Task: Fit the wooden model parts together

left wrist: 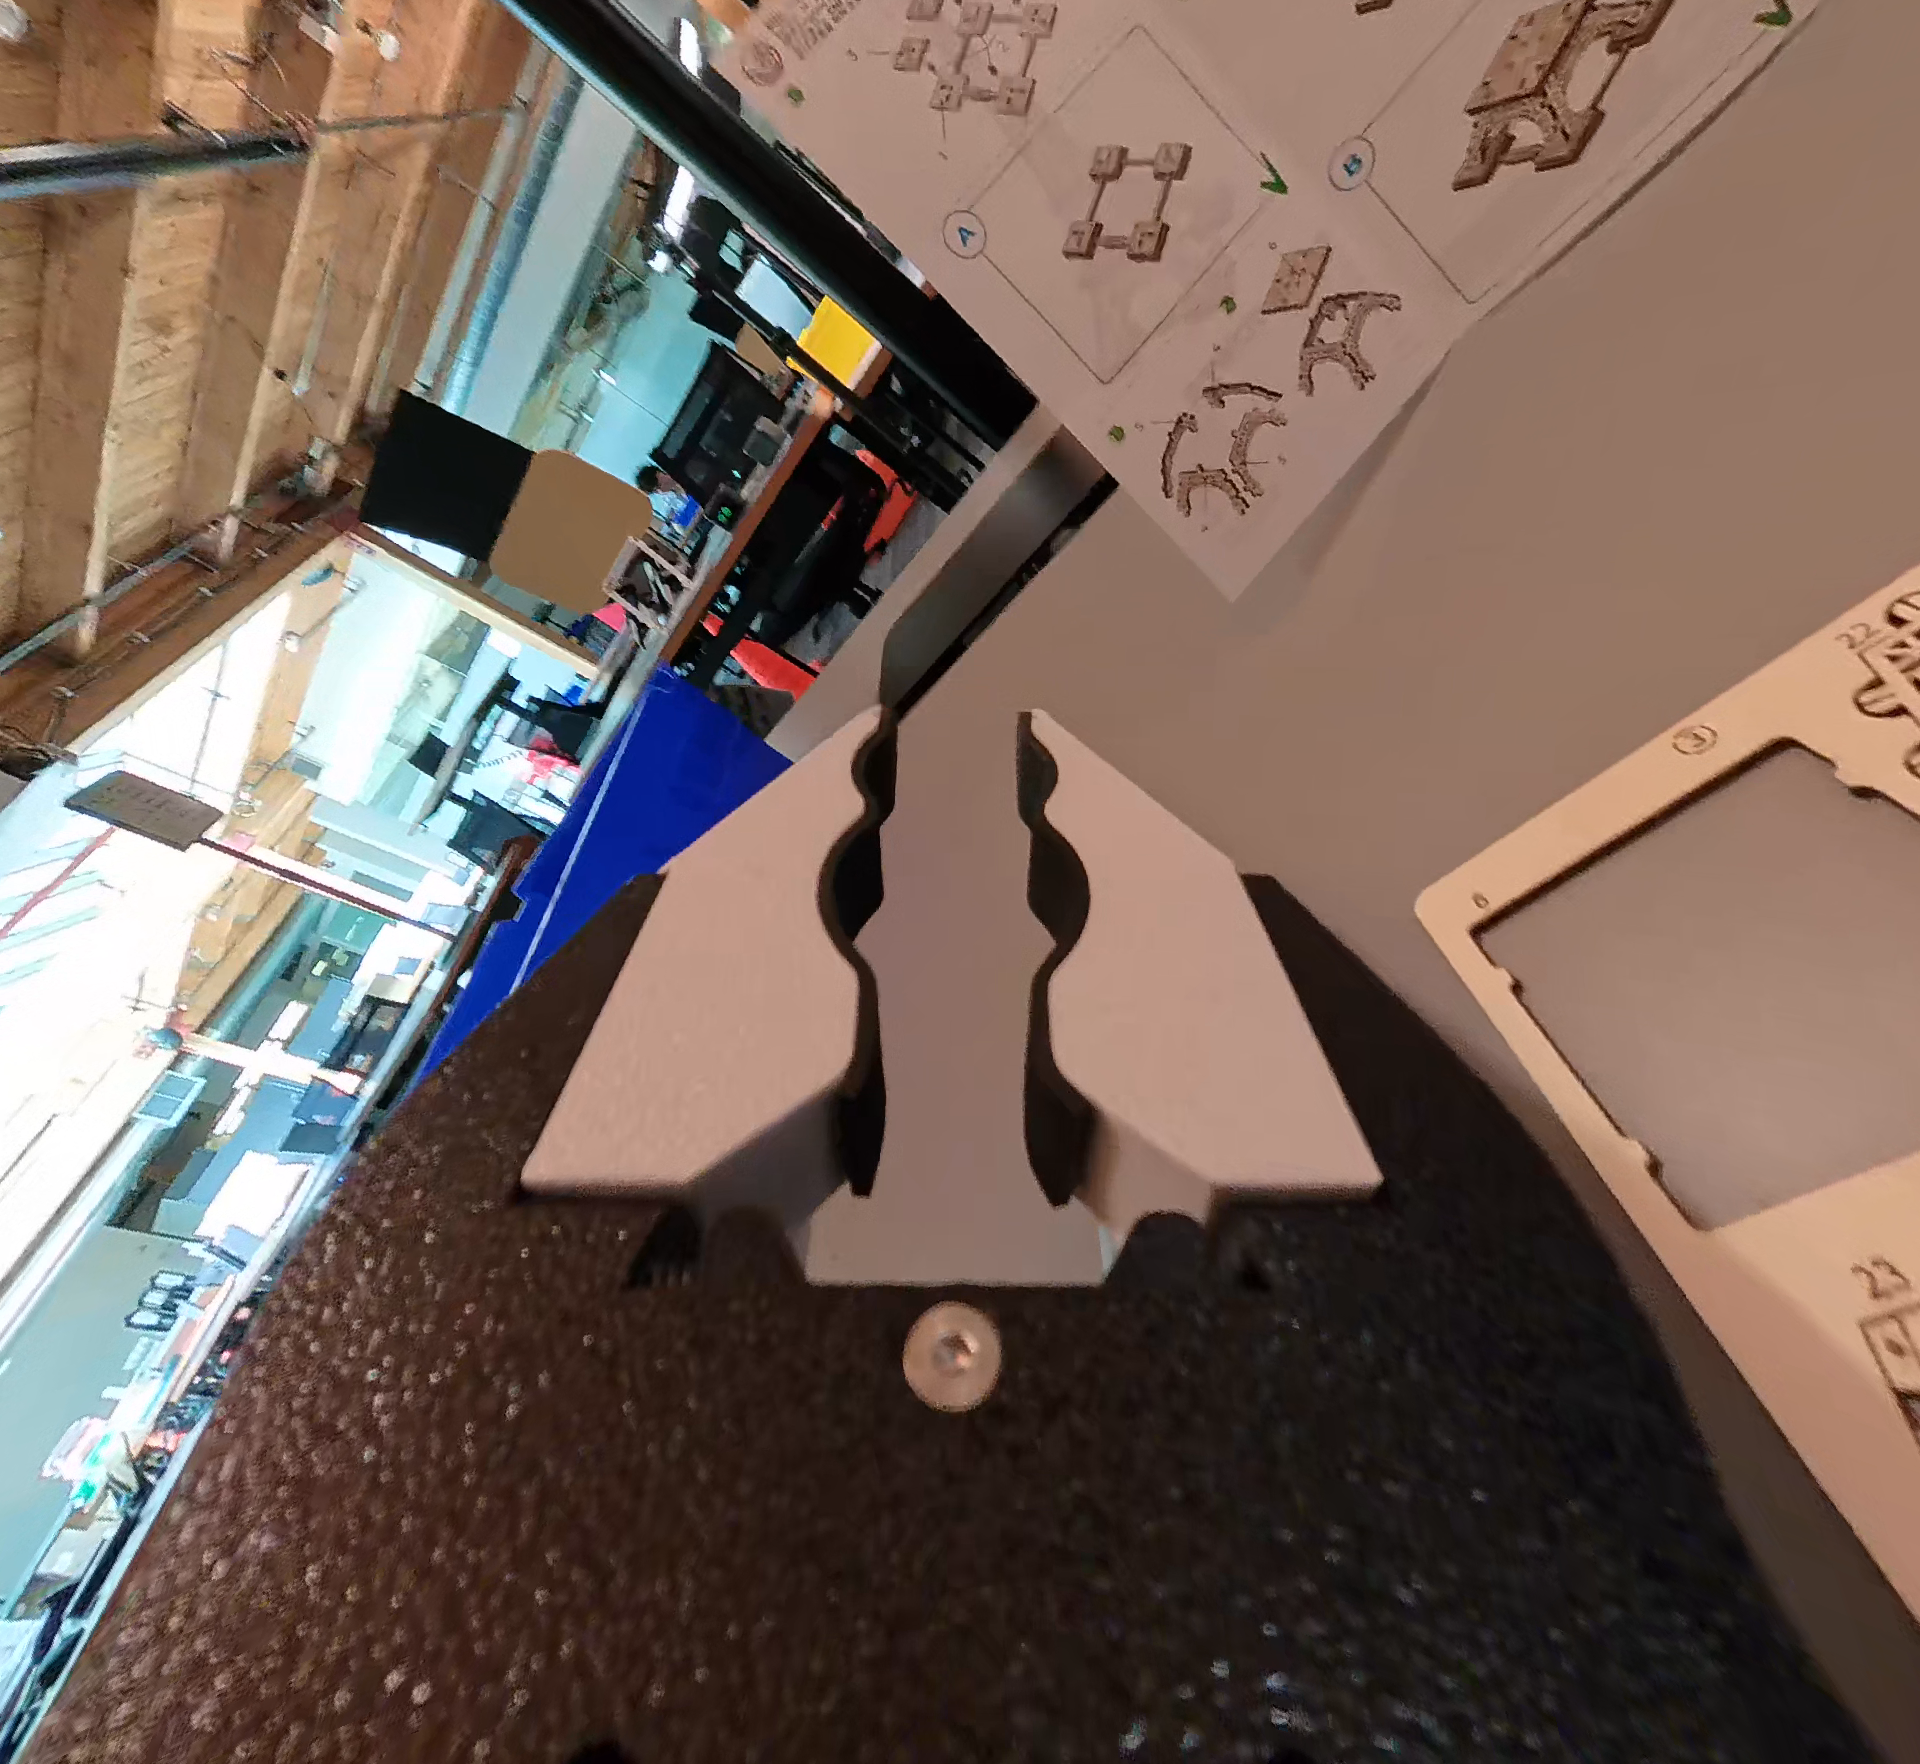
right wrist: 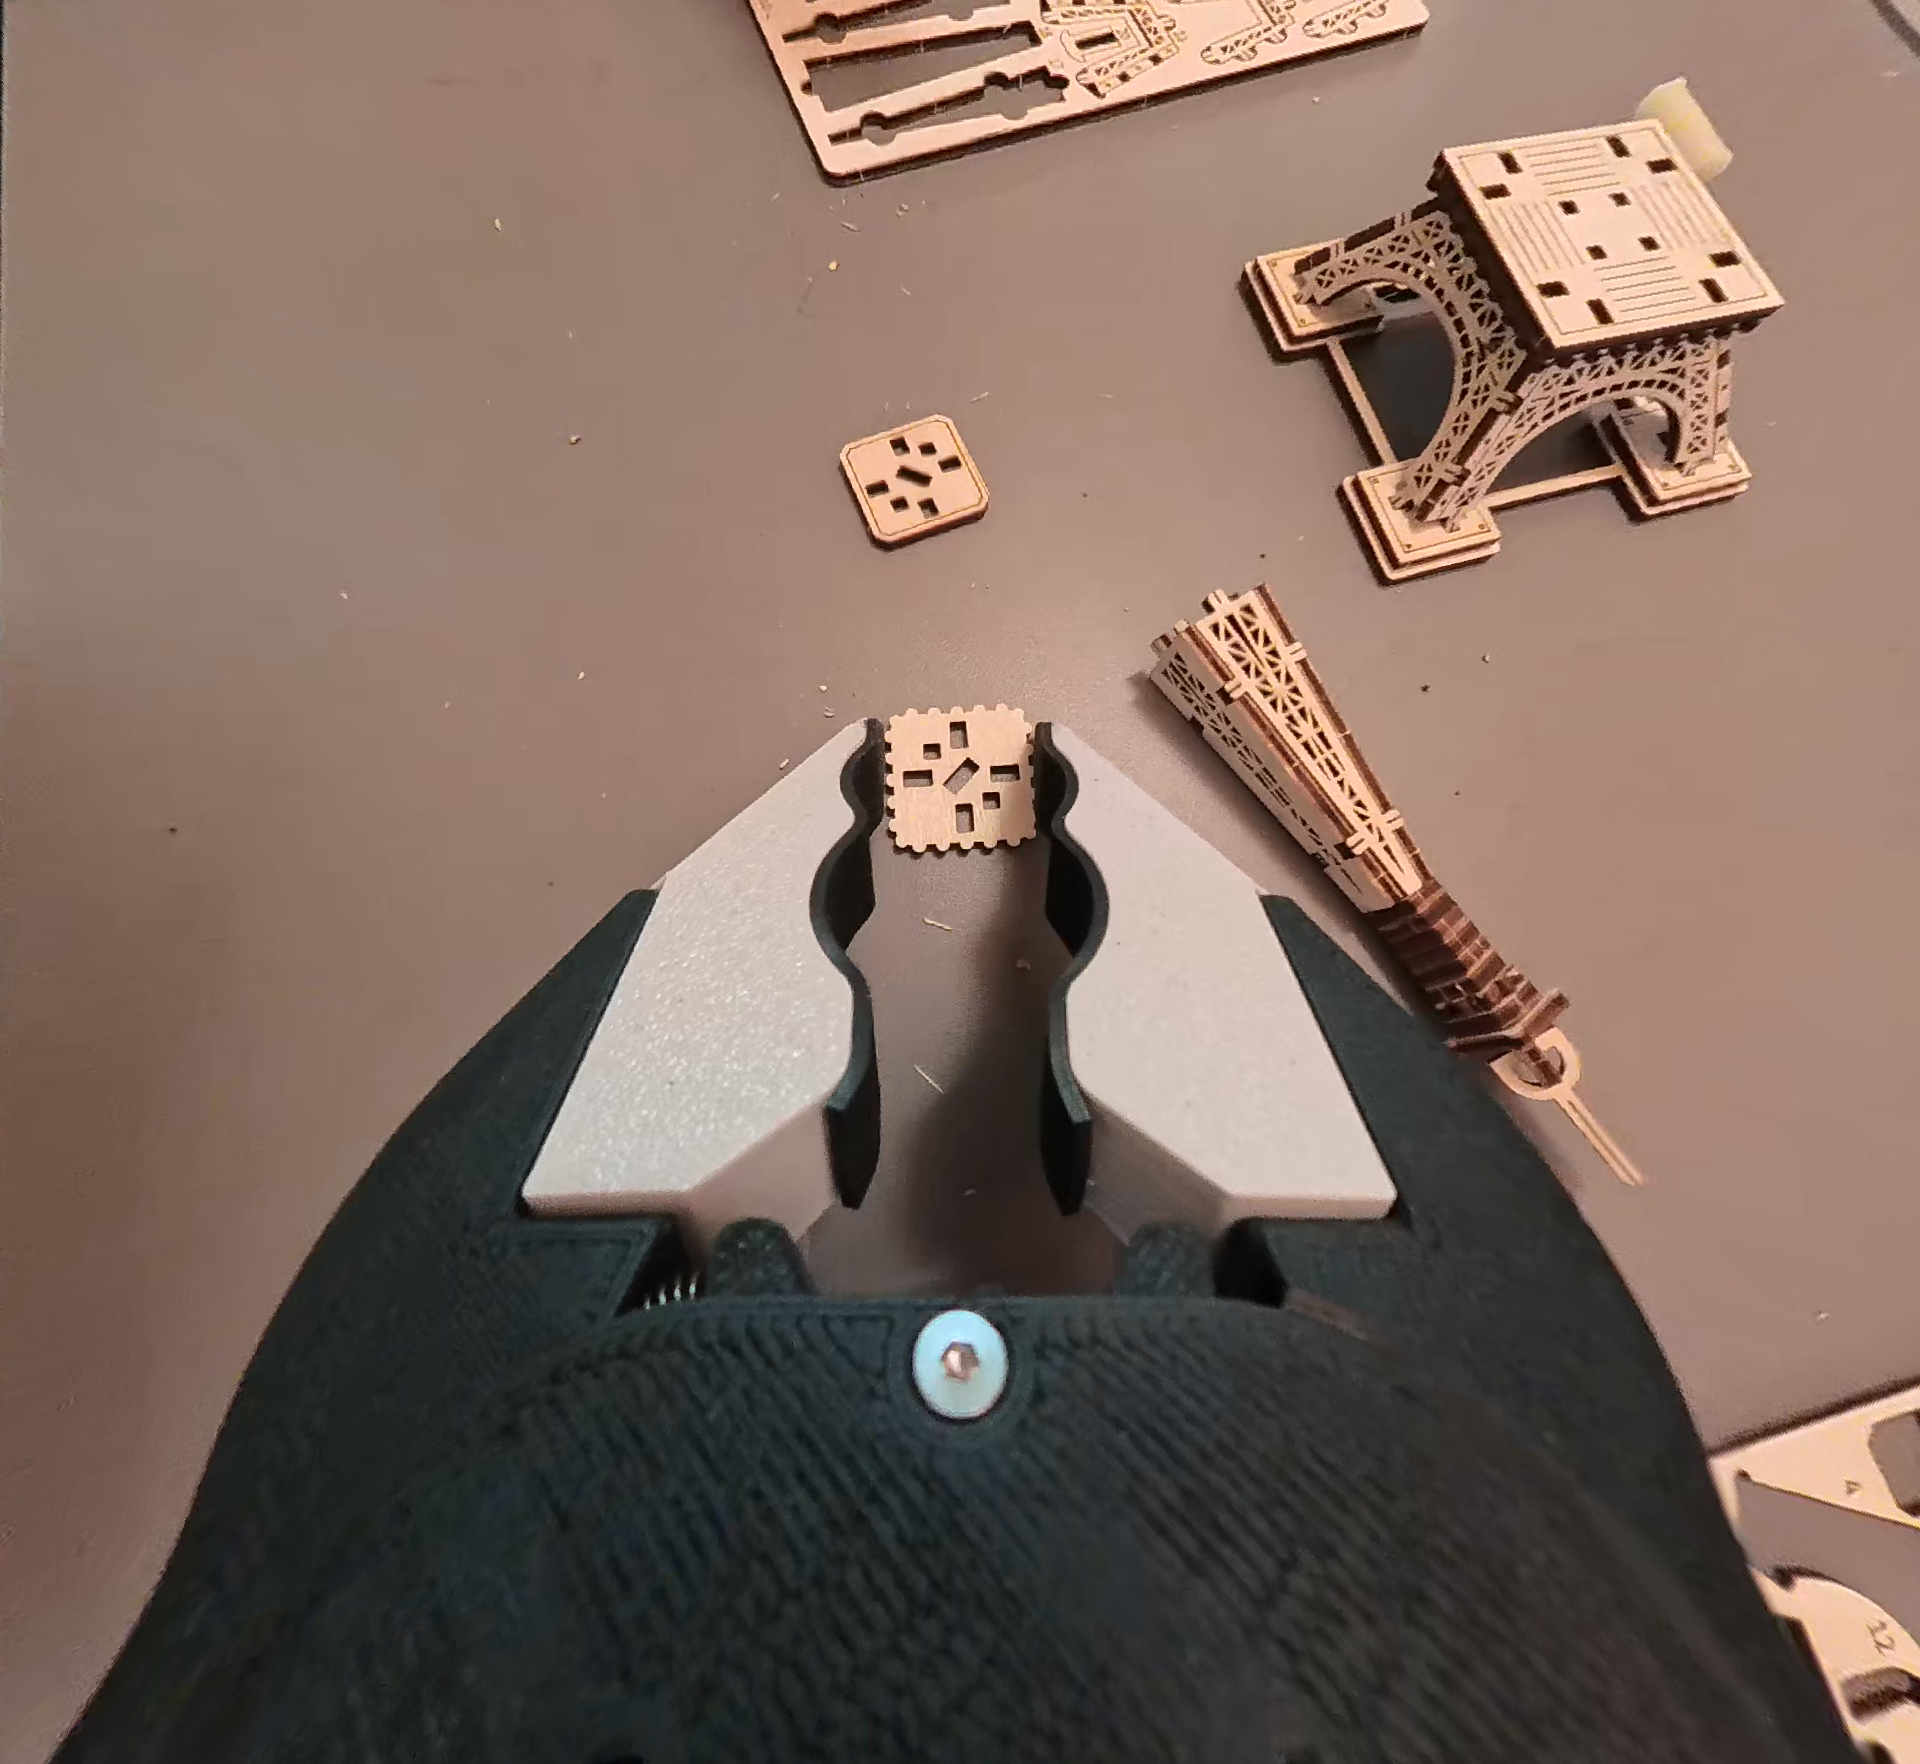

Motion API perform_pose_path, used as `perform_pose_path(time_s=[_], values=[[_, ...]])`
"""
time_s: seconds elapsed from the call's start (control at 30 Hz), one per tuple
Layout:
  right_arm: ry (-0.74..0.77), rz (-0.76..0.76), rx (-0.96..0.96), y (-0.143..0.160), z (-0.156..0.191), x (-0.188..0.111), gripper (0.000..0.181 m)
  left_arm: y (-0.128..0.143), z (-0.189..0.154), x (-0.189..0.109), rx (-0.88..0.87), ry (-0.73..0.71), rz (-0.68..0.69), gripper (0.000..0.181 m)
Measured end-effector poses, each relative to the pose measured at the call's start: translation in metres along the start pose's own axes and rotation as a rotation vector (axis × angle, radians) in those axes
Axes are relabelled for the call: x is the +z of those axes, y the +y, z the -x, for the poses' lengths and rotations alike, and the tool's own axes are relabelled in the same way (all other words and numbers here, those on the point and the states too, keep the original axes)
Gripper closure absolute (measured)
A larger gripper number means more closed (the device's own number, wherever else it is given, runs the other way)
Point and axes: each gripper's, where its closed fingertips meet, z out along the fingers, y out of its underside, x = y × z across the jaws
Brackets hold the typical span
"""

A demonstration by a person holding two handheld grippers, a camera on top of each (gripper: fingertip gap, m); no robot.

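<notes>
The right gripper [right wrist: 956,784] holds a small square wooden plate with toothed edges and little cut-out holes [right wrist: 958,782] between its two tips. Its jaws pinch the plate's left and right edges. The plate looks flat, face up, low over the grey table [right wrist: 312,571], but whether it touches the table cannot be told.

The left gripper [left wrist: 951,935] is tilted and far from the parts. Its jaws stand apart with nothing in them. Past it lies a white paper sheet with building pictures [left wrist: 1195,156], and a pale wooden sheet with a big square hole [left wrist: 1558,1091] lies on the right.

The next step is probably to fit this plate onto another part. To do it well, the right gripper should squeeze gently, keep the plate level, and line up the holes before pushing. The plate is thin and could snap or slip out.

Just to the right lies a long thin wooden tower top with criss-cross bars [right wrist: 1340,831]. Its long side runs from far-left to near-right, with the pointy tip near. Far right stands the wooden tower base with four arched legs [right wrist: 1527,343], upright. A second small square wooden plate with round corners [right wrist: 914,488] lies far from the gripper, and a wooden sheet with punched-out shapes [right wrist: 1060,10] lies at the far side.
</notes>
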Motion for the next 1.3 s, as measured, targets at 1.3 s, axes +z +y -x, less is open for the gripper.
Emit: perform_pose_path(time_s=[1.3], values=[[0.087, -0.048, 0.005, -0.006, -0.009, -0.008, 0.130, 0.005, 0.001, 0.011, -0.032, 0.019, 0.005, 0.166]])
